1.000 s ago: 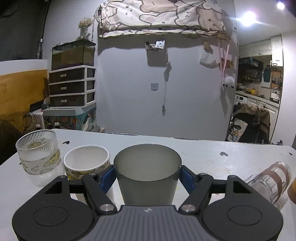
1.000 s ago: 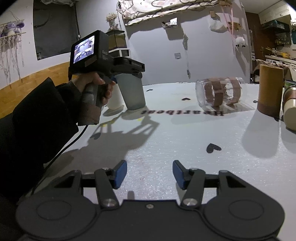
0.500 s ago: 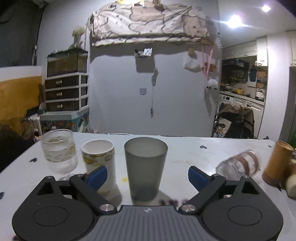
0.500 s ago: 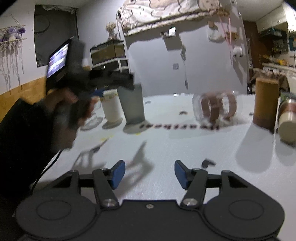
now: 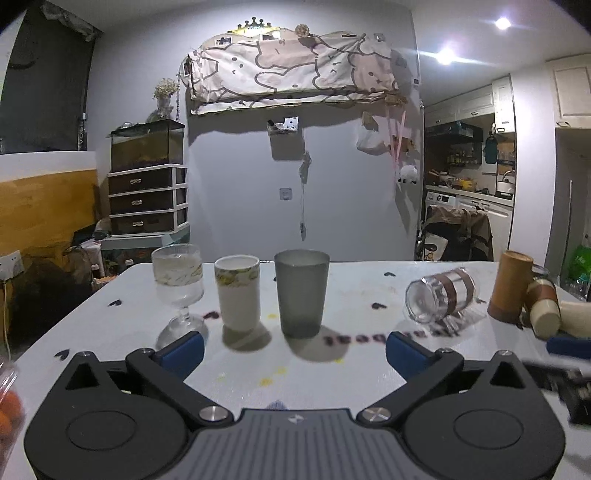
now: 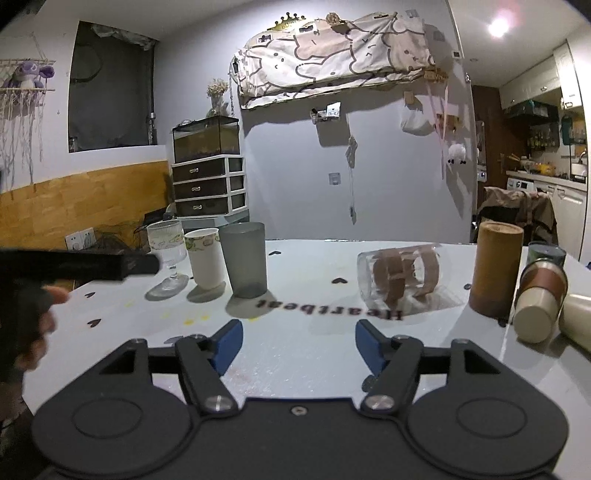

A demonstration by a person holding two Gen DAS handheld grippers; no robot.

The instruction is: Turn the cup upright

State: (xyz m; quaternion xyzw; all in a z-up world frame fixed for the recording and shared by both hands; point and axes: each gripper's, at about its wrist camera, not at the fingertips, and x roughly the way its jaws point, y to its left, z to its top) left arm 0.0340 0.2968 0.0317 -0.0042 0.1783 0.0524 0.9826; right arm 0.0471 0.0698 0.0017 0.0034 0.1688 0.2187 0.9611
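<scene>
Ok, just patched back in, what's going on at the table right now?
A person is working two handheld tongs. Neither holds anything: the left tongs are open just short of the grey cup, which stands upright beside the white paper cup and the stemmed glass. The right tongs are open too, hovering over the table. The clear banded glass lies on its side, and so does a brown-and-cream cup at the right.

Dim indoor light comes from ceiling spotlights (image 5: 501, 23) at upper right, which flare with glare. The grey cup (image 5: 301, 293) and its neighbours throw soft shadows toward the camera across the pale desk (image 5: 354, 373). Fisheye bending curves the walls at the edges, and the lower right of the left wrist view is smeared by motion blur.
</scene>
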